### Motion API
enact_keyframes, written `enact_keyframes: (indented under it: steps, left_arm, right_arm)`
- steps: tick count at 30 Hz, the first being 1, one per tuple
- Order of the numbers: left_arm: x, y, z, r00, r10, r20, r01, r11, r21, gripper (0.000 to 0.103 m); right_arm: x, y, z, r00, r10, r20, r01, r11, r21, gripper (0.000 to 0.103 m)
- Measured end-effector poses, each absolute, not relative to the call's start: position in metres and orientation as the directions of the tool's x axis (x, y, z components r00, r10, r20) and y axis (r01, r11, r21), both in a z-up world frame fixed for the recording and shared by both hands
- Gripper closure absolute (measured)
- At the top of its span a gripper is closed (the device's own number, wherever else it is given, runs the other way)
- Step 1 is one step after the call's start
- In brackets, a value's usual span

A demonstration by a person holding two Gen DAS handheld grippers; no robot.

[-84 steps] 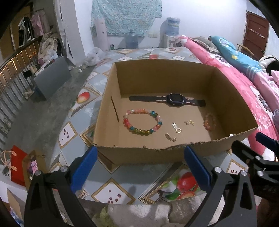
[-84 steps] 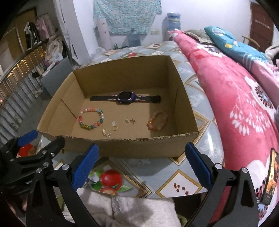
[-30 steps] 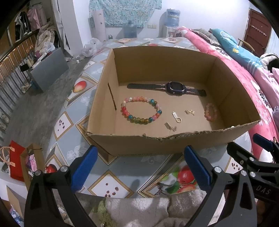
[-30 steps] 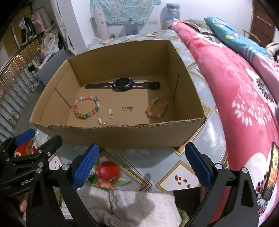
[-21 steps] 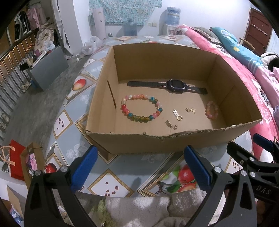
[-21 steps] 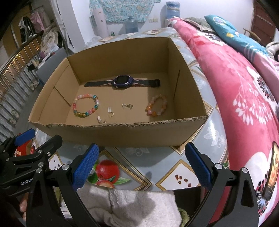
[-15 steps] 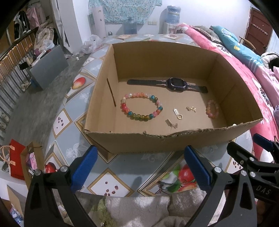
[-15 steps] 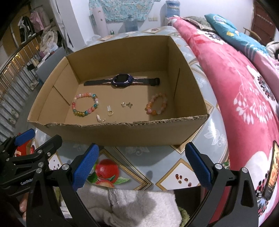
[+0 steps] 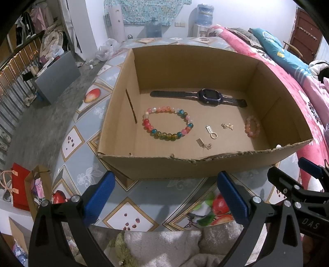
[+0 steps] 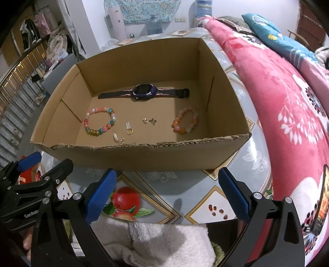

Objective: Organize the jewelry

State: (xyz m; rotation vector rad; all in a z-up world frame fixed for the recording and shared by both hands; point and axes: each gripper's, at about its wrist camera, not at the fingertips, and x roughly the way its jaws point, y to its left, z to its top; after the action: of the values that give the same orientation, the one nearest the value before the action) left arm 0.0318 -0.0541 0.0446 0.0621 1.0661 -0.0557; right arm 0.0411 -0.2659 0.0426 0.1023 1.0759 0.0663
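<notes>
An open cardboard box [image 9: 185, 164] [image 10: 144, 156] stands on the patterned table. Inside lie a dark smartwatch [image 9: 209, 96] [image 10: 144, 91], a multicolour bead bracelet [image 9: 167, 125] [image 10: 99, 121], an orange-pink bead bracelet [image 9: 252, 126] [image 10: 185, 120], and three small gold pieces [image 9: 210, 131] [image 10: 128, 128]. My left gripper [image 9: 166, 197] is open and empty, just short of the box's near wall. My right gripper [image 10: 167, 195] is open and empty, also short of the near wall. Each gripper shows at the edge of the other's view.
A pink floral quilt [image 10: 287, 92] lies to the right of the table. White fluffy cloth [image 10: 164, 242] lies under the grippers. A grey case [image 9: 57, 80] and bags [image 9: 20, 187] sit on the floor at left. A water dispenser [image 9: 203, 18] stands at the back wall.
Both grippers have risen and tilted down, so I look more steeply into the box. Nothing in the box has moved. Both grippers stay open.
</notes>
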Motion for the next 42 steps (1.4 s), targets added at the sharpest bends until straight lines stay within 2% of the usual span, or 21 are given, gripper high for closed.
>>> enact_keyframes:
  steps: [42]
  left_arm:
    - [0.0347, -0.052, 0.0413, 0.472, -0.015, -0.882, 0.076, 0.997, 0.024, 0.006]
  right_arm:
    - [0.0441, -0.2678, 0.0388, 0.462, 0.108, -0.88, -0.004, 0.993, 0.119, 0.008]
